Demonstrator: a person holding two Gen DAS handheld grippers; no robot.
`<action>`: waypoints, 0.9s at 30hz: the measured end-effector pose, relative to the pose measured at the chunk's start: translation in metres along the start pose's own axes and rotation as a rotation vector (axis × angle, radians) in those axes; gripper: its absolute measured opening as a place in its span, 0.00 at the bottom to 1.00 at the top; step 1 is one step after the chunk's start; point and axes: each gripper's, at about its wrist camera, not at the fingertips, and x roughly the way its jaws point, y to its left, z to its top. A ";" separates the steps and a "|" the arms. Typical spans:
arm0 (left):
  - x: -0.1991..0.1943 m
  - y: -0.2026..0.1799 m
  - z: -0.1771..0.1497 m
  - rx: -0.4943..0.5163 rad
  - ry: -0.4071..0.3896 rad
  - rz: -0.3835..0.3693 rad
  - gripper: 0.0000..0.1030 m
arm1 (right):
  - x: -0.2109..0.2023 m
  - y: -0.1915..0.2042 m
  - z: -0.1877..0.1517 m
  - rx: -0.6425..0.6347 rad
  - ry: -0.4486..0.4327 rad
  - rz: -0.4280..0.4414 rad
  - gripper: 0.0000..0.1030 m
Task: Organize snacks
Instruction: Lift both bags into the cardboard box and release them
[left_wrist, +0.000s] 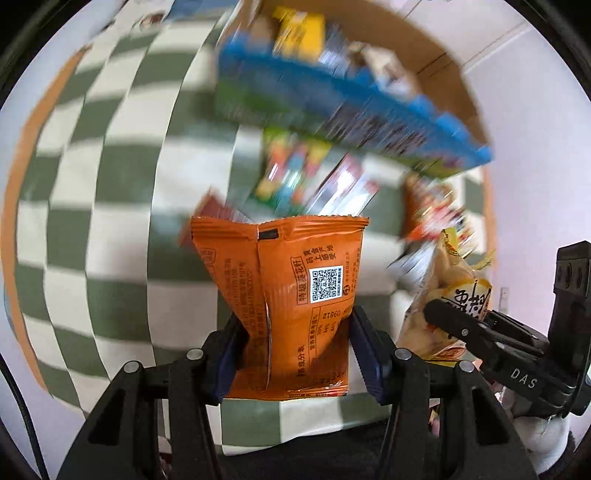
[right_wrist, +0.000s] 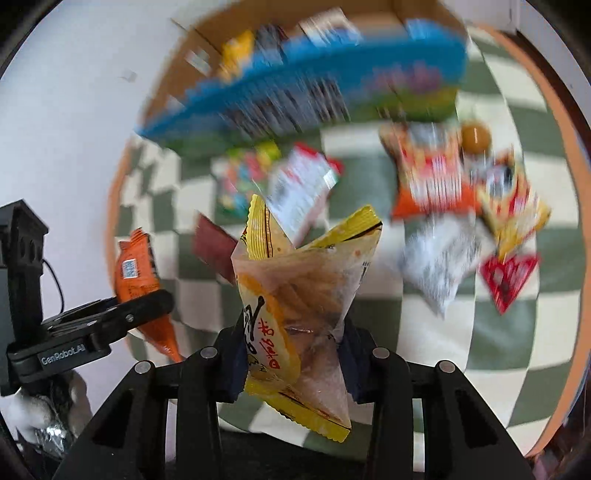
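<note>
Your left gripper (left_wrist: 295, 347) is clamped on an orange snack packet (left_wrist: 291, 295), its blue pads pressing the packet's lower sides while the packet stands upright between them, QR code facing the camera, clear of the green-and-white checkered cloth (left_wrist: 92, 221) below. Your right gripper (right_wrist: 291, 354) is closed tight on a yellow-and-clear snack bag (right_wrist: 295, 288), pinched near its lower half so the top flares open above the fingers. Each held pack also shows at the edge of the other wrist view, so the two grippers are side by side. Beyond them, blurred, a large blue snack bag (right_wrist: 314, 85) leans at the front of a cardboard box (right_wrist: 221, 26), with loose packets (right_wrist: 436, 177) scattered on the cloth.
</note>
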 end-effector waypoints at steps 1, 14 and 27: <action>-0.013 -0.003 0.009 0.012 -0.019 -0.012 0.51 | -0.016 0.006 0.011 -0.020 -0.025 0.009 0.42; -0.042 -0.025 0.169 0.112 -0.076 0.081 0.51 | -0.066 0.041 0.167 -0.138 -0.173 -0.028 0.42; 0.035 0.000 0.239 0.051 0.066 0.146 0.51 | 0.031 0.037 0.245 -0.177 -0.028 -0.034 0.42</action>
